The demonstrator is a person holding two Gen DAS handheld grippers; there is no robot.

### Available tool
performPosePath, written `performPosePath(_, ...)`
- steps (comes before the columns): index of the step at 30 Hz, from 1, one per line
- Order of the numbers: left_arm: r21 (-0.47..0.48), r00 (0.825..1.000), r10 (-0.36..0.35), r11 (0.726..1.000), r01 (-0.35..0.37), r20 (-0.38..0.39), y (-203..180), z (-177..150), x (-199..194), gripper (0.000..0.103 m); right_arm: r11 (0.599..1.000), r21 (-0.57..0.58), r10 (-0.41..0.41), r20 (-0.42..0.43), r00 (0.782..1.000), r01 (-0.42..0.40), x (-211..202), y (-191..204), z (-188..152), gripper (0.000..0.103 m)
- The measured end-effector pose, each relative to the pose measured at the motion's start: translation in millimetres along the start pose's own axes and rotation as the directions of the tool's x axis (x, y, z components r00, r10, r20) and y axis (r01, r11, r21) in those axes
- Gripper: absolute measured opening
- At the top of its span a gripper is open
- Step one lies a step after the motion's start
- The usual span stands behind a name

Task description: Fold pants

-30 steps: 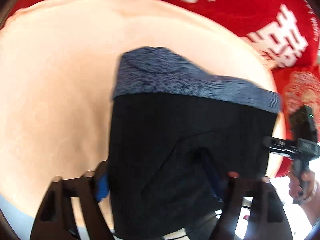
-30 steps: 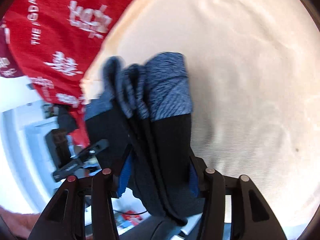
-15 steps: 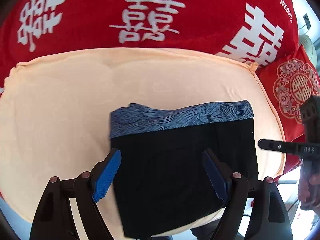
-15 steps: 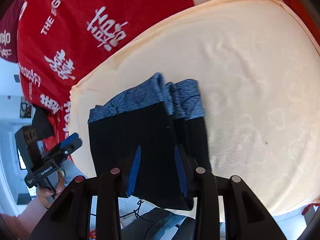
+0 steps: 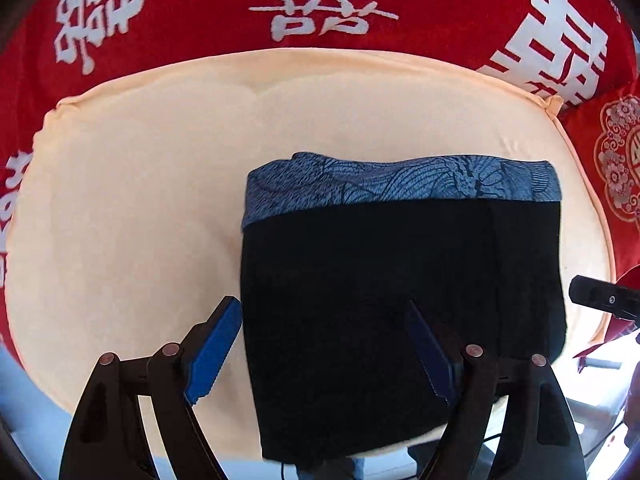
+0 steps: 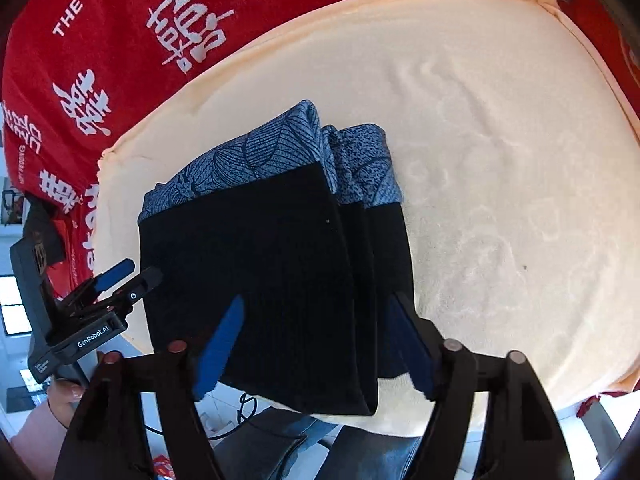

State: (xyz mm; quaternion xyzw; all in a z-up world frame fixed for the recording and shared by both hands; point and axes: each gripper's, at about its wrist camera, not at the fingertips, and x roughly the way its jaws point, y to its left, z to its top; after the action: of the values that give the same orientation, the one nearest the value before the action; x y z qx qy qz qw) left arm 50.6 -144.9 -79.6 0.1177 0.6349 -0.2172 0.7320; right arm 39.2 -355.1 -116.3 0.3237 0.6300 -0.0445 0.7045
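Note:
The pants (image 5: 400, 300) lie folded into a compact stack on the cream cushion (image 5: 140, 200), black cloth with a blue patterned waistband at the far edge. My left gripper (image 5: 320, 312) hovers open above the stack's near left part, pads clear of the cloth. In the right wrist view the pants (image 6: 260, 260) show several stacked layers. The right gripper (image 6: 316, 304) hangs over their near edge, its jaws opening, the cloth below and between the pads but not pressed. The left gripper (image 6: 116, 280) shows at the left there.
A red cloth with white characters (image 5: 200, 8) surrounds the cushion at the back and sides. A red pillow with gold ornament (image 5: 624, 168) sits at the right. A hand (image 6: 60, 400) holds the left gripper. Cables and floor (image 6: 248, 408) show past the cushion's near edge (image 6: 520, 412).
Both grippers have let go of the pants and risen. The stack has settled flat on the cushion. The right jaws narrowed, then spread wide.

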Motion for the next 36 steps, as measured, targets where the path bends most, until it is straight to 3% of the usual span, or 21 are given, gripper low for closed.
performPosePath(2, -0.008, 1.0, 0.017, 1.0, -0.017, -0.004, 0, -7, -14, 0.103, 1.0, 0.018, -0.013, 0.0, 1.0, 0.013, -9, 0, -10, 0.081)
performPosePath(10, 0.015, 0.998, 0.058, 0.998, -0.057, -0.024, -9, -39, -63, 0.103, 0.991, 0.029, -0.13, 0.036, 0.991, 0.129, -37, 28, -50, 0.092)
performPosePath(12, 0.013, 0.997, 0.074, 0.997, -0.073, -0.022, -10, -44, -75, 0.103, 0.99, 0.024, -0.141, 0.037, 0.989, 0.14, -45, 40, -58, 0.103)
performPosePath(19, 0.003, 0.994, 0.104, 0.995, -0.104, -0.03, -7, -61, -109, 0.103, 0.978, -0.037, -0.203, 0.017, 0.979, 0.204, -65, 78, -81, 0.103)
performPosePath(23, -0.005, 0.996, 0.086, 0.996, -0.086, -0.039, -3, -66, -122, 0.103, 0.977, -0.048, -0.206, 0.017, 0.978, 0.207, -74, 95, -89, 0.103)
performPosePath(36, -0.019, 0.994, 0.098, 0.995, -0.099, -0.045, 4, -70, -138, 0.103, 0.962, -0.076, -0.263, 0.025, 0.965, 0.264, -86, 119, -91, 0.103)
